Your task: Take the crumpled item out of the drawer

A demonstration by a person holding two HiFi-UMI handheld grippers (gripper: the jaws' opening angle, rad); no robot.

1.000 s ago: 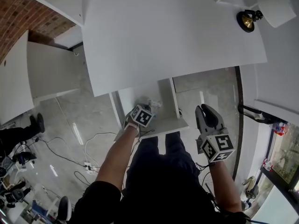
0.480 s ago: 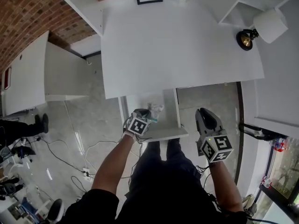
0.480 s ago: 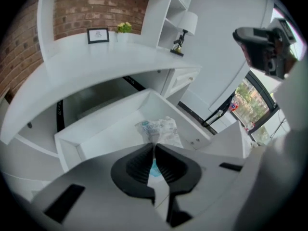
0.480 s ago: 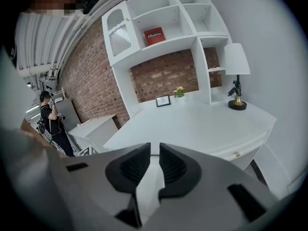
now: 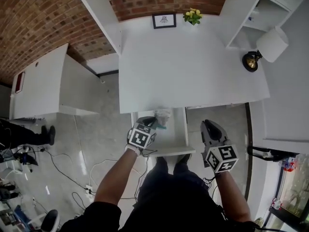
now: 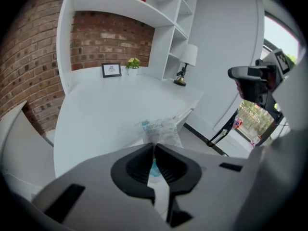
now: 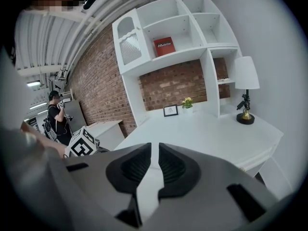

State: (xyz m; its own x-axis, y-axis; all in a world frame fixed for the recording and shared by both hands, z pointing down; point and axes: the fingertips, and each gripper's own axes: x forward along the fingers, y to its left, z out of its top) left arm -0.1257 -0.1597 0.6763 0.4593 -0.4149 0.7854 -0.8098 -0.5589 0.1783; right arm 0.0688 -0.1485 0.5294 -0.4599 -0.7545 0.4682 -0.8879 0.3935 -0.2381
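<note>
The crumpled item (image 5: pixel 163 115) is a clear plastic wrapper with blue print, hanging just above the open white drawer (image 5: pixel 172 152) at the desk's front edge. My left gripper (image 5: pixel 153 122) is shut on it. In the left gripper view the wrapper (image 6: pixel 161 129) sticks out past the closed jaws of the left gripper (image 6: pixel 154 147), in front of the white desk top (image 6: pixel 110 114). My right gripper (image 5: pixel 208 125) hovers right of the drawer. Its jaws are closing, with a narrow gap and nothing between them in the right gripper view (image 7: pixel 154 150).
On the white desk (image 5: pixel 193 66) stand a lamp (image 5: pixel 252 62), a framed picture (image 5: pixel 164 20) and a small plant (image 5: pixel 194 15) near the brick wall. A white cabinet (image 5: pixel 43 81) is at the left. Cables (image 5: pixel 91 153) lie on the floor. A person (image 5: pixel 26 135) stands at the far left.
The left gripper has lifted the wrapper up out of the drawer toward the desk edge. The right gripper has stayed beside the drawer. The head view has tilted up toward the wall.
</note>
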